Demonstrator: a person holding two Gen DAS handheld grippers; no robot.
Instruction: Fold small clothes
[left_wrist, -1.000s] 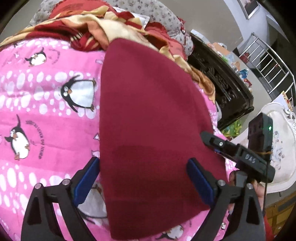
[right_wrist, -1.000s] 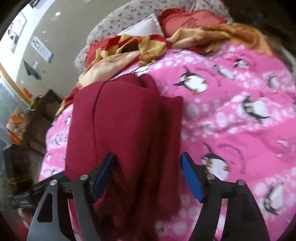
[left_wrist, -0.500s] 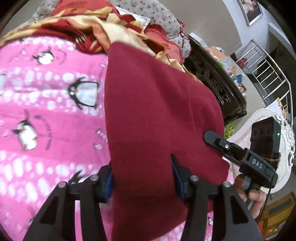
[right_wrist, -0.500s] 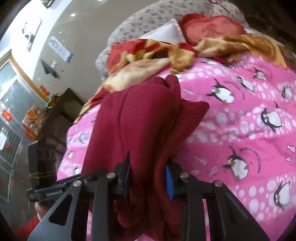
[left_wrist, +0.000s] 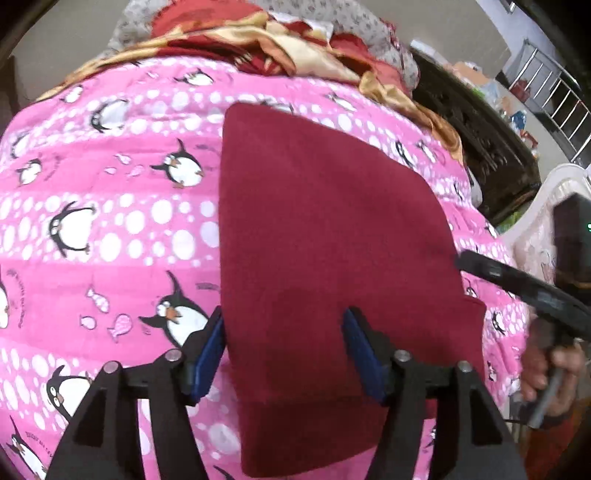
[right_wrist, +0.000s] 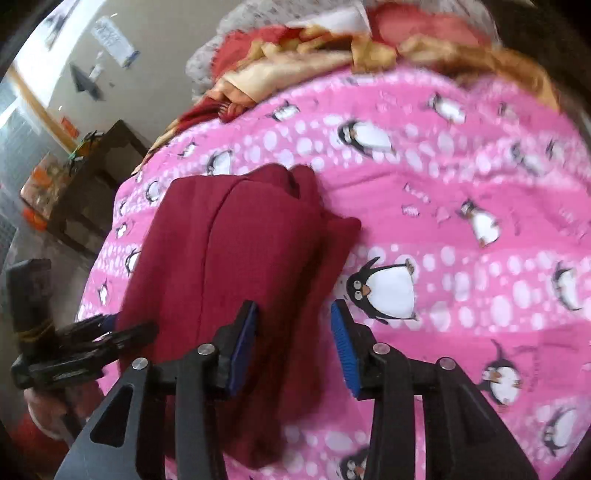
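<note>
A dark red garment lies folded on the pink penguin blanket, its near edge doubled over. My left gripper straddles that near edge; its jaws are opening, the cloth lies between them and the blue pads no longer squeeze it. In the right wrist view the same garment shows bunched folds along its right side. My right gripper stands over its near right part, jaws opening, with cloth between them and a gap at the right pad. Each gripper shows at the edge of the other's view.
A heap of red and cream bedding lies at the far end of the bed. Dark wooden furniture and a white chair stand beyond the bed's edge. A hand holds the right gripper's handle.
Both grippers closed on the garment's near edge, drew it away from the bedding heap, and their jaws have now widened again. More pink blanket shows beyond the garment.
</note>
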